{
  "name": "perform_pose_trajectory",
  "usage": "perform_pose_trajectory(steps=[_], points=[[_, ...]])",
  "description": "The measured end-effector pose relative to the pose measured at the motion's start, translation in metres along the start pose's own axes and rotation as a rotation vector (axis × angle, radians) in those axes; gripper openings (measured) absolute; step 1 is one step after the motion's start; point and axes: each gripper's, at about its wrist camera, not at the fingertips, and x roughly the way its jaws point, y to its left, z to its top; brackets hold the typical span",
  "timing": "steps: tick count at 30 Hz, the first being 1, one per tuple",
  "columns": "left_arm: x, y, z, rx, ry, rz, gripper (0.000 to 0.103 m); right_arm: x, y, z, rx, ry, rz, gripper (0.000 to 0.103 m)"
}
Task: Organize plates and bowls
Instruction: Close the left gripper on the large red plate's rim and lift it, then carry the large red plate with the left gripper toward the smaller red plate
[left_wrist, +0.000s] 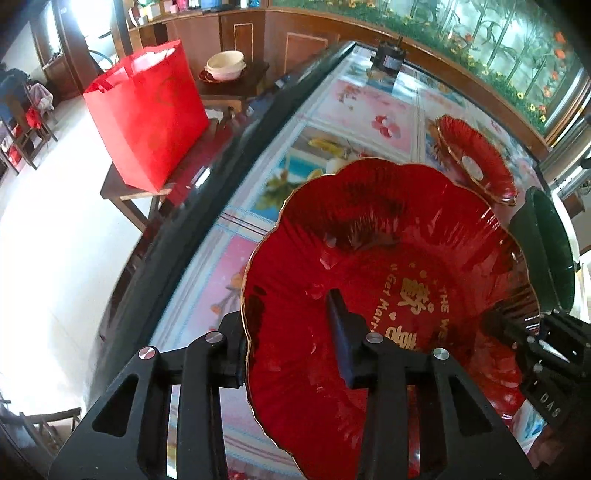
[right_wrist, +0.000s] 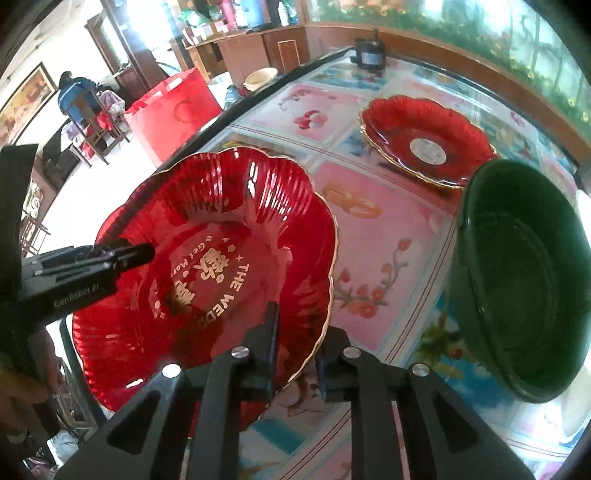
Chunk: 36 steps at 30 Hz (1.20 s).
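Observation:
A red scalloped plate (left_wrist: 388, 258) with a gold rim and gold lettering is gripped from two sides. My left gripper (left_wrist: 288, 325) is shut on its near rim, one finger on top and the other under the edge. In the right wrist view, my right gripper (right_wrist: 295, 332) is shut on the rim of the same plate (right_wrist: 207, 240), and the left gripper (right_wrist: 142, 254) comes in from the left. A second red plate (right_wrist: 424, 140) lies flat farther back on the table. A dark green bowl (right_wrist: 524, 277) stands to the right of the held plate.
The glass-topped table (right_wrist: 369, 240) has a flowered cover and a dark left edge. A black device (left_wrist: 388, 59) sits at its far end. Left of the table, a red bag (left_wrist: 147, 110) stands on a wooden stool, with cream bowls (left_wrist: 225, 64) on a side table behind.

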Motion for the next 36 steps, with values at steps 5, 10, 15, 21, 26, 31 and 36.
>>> perform_pose_trajectory(steps=[5,10,15,21,26,31,36], points=[[-0.02,0.009,-0.004,0.008,-0.028,0.012,0.036,-0.009,0.013,-0.002,-0.03,-0.008,0.009,0.02],[-0.029,0.021,-0.009,0.004,-0.05,0.039,0.036,-0.01,0.031,0.0,-0.063,-0.013,0.013,0.021],[-0.027,0.034,-0.008,-0.009,-0.059,0.064,0.036,-0.001,0.048,0.003,-0.097,-0.008,0.012,0.023],[-0.023,0.045,-0.015,0.008,-0.044,0.076,0.036,0.011,0.061,-0.001,-0.118,0.02,0.019,0.025],[-0.009,0.05,-0.025,0.023,-0.011,0.075,0.036,0.023,0.065,-0.006,-0.122,0.054,0.012,0.026],[0.001,0.047,-0.031,0.049,-0.004,0.077,0.036,0.035,0.063,-0.008,-0.112,0.081,-0.002,0.026],[0.009,0.051,-0.033,0.05,0.0,0.057,0.036,0.043,0.061,-0.011,-0.088,0.111,0.009,0.028]])
